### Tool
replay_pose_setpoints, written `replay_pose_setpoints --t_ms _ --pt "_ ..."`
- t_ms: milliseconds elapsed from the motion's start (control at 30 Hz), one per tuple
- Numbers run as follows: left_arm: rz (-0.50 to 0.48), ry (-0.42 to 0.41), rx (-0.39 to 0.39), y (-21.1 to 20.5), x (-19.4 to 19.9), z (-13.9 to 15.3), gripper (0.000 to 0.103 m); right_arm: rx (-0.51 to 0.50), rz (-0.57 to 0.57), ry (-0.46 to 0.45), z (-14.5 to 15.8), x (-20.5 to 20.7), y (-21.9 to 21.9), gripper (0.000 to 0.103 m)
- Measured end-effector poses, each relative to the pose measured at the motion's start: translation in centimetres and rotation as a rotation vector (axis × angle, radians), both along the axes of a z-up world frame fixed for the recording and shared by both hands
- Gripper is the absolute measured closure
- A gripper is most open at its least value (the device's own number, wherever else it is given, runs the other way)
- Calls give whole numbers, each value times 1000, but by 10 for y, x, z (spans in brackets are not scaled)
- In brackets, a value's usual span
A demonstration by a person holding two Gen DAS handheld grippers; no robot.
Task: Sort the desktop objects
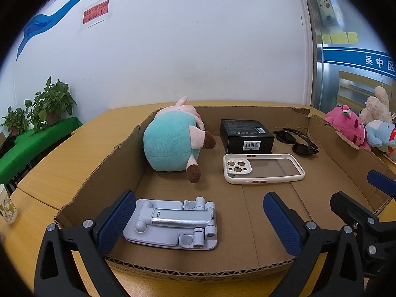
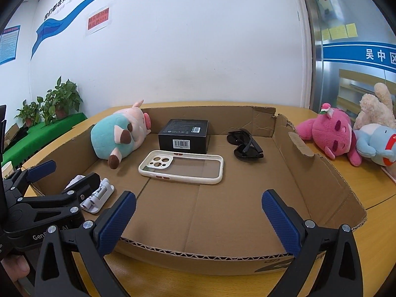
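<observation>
- Blue pads [image 1: 116, 220] of the left gripper [image 1: 198, 222] are standing wide apart at the bottom of the left view, holding nothing; the phone stand [image 1: 173, 221] is lying flat just beyond them, at the lower left of the box [image 1: 81, 193].
- Spread equally wide and empty, the right gripper [image 2: 198, 222] is hovering over the near wall at the bottom of the right view, with bare cardboard ahead of it.
- Risk, as I am judging it: the stand is lying low and folded, so pads closing over it may be skating off its smooth top or pinching a hinge and flipping it.
- Both grippers are sitting close at the near wall; the left one is showing at lower left of the right view, so reaching at once could be knocking them together.
- Mid-frame, the case [image 2: 182, 167] is lying flat just before the black carton [image 2: 184, 136]; a thin rim may be slipping from the pads or shoving the carton.
- Sunglasses [image 2: 245, 144] at centre right are risking a bent arm under a hard pinch.
- At the upper left of the box, the pig plush [image 2: 118, 136] is leaning on the wall and could be rolling if nudged.
- Plush toys [image 2: 346, 138] are lying outside at the right edge, near the torn wall.
</observation>
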State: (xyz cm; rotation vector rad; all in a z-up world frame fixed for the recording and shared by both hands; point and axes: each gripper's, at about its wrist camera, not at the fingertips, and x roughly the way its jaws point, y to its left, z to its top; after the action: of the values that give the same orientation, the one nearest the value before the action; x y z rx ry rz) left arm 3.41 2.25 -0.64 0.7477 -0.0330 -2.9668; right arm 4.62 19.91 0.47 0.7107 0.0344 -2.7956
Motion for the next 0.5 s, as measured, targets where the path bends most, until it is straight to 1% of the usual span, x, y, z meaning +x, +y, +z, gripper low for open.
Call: replay_pose_setpoints --t_ms 233,500 --pt "0 0 0 0 0 0 0 8 -40 -5 0 -1 1 0" --pt "0 0 1 0 0 0 0 10 -43 -7 1 -2 1 0"
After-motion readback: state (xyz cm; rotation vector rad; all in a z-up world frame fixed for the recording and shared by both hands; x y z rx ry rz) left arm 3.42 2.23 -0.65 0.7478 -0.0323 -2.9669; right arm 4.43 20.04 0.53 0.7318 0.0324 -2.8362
